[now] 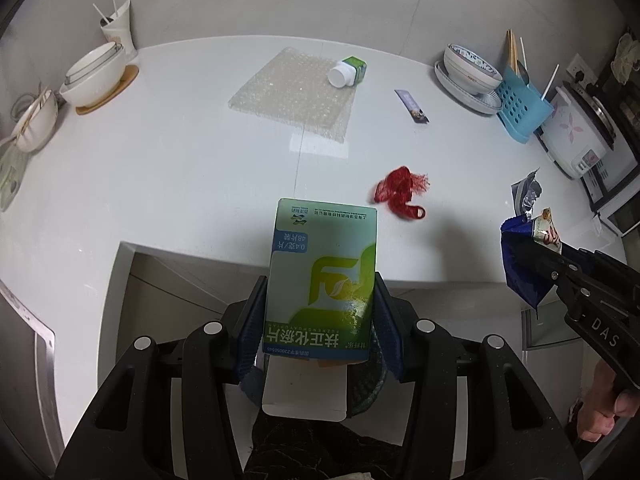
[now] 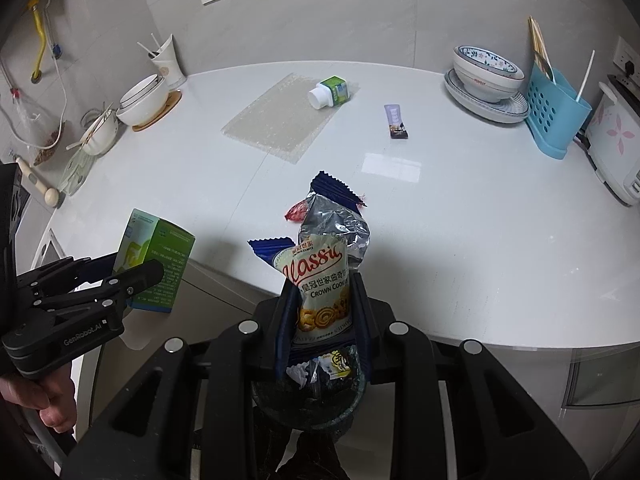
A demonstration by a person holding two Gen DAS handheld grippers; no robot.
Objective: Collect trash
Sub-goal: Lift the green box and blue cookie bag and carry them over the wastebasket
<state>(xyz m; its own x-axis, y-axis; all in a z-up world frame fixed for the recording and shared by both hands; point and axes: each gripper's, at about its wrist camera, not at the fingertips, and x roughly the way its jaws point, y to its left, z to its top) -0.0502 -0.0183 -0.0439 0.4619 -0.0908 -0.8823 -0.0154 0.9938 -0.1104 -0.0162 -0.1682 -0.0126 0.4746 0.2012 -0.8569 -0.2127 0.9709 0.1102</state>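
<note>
My left gripper is shut on a green and white medicine box, held above the front edge of the white counter; the box also shows in the right wrist view. My right gripper is shut on a blue cookie wrapper, held above a dark round bin below the counter edge. A red mesh net lies on the counter ahead. A sheet of bubble wrap, a white pill bottle and a small dark sachet lie farther back.
Stacked bowls on a plate and a blue utensil holder stand at the back right, next to a white rice cooker. White bowls and a cup with straws stand at the back left.
</note>
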